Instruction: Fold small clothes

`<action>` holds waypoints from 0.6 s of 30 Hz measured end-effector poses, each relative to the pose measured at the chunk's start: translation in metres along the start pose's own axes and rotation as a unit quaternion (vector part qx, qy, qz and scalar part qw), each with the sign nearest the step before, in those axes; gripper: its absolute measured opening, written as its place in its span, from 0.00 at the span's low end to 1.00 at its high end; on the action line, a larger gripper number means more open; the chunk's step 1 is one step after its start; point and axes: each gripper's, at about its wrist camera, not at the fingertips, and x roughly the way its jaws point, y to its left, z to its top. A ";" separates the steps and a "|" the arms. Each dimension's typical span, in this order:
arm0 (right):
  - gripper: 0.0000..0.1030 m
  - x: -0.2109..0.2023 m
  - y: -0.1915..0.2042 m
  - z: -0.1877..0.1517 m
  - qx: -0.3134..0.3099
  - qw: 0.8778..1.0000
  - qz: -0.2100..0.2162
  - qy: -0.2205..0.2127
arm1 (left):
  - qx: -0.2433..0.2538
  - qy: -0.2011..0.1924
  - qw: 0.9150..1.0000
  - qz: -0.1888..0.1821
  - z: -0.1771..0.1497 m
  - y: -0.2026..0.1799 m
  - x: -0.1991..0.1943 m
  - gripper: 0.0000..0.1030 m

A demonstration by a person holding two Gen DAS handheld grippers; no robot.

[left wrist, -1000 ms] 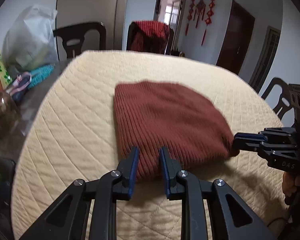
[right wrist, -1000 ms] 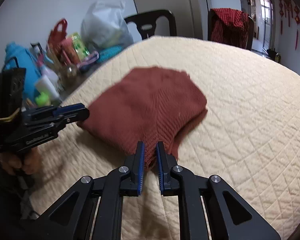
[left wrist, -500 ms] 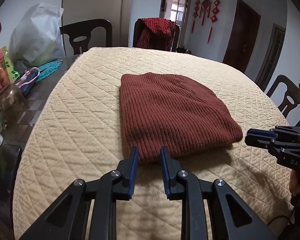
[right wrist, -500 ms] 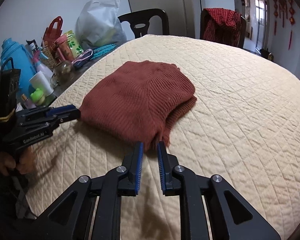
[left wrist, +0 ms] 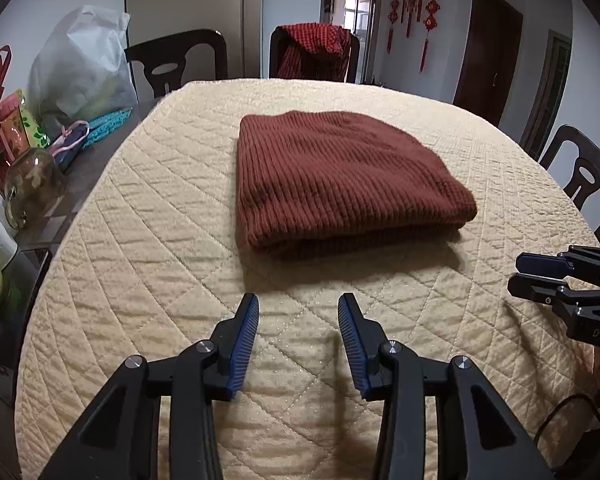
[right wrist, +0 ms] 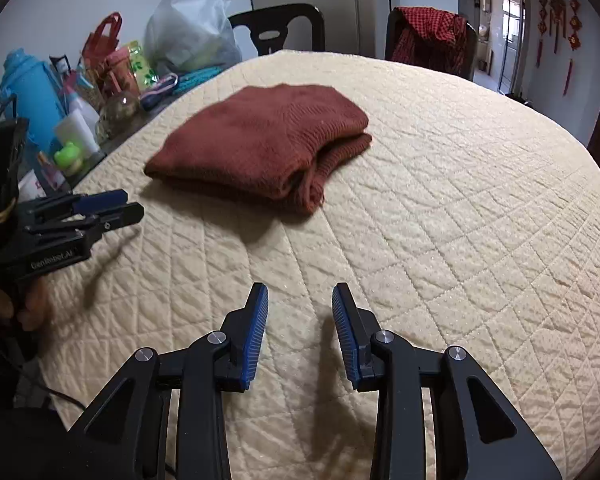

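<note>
A brown-red ribbed knit garment (left wrist: pixel 340 180) lies folded into a thick stack on the cream quilted table cover (left wrist: pixel 160 240); it also shows in the right wrist view (right wrist: pixel 268 140). My left gripper (left wrist: pixel 298 312) is open and empty, a short way back from the garment's near edge. My right gripper (right wrist: pixel 300 304) is open and empty too, back from the garment's near right corner. Each gripper appears in the other's view: the right one (left wrist: pixel 528 276) at the right edge, the left one (right wrist: pixel 116 206) at the left edge.
Clutter stands along the table's left side: a white plastic bag (left wrist: pixel 80 68), a glass jar (left wrist: pixel 32 188), a blue bottle (right wrist: pixel 24 84) and small bottles. Dark chairs ring the table, one draped with a red checked cloth (left wrist: pixel 312 52).
Both grippers let go of the garment's near edge, opened, and drew back toward me. The garment now rests flat on the cover.
</note>
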 end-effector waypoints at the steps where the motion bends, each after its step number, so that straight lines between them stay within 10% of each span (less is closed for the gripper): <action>1: 0.34 0.002 0.000 0.001 0.000 1.000 -0.002 0.001 | 0.000 0.001 1.000 0.003 0.001 0.000 0.002 0.45; 18: 0.42 0.011 0.009 0.001 -0.024 1.000 -0.019 0.002 | 0.003 0.022 0.999 0.027 0.000 0.000 0.011 0.54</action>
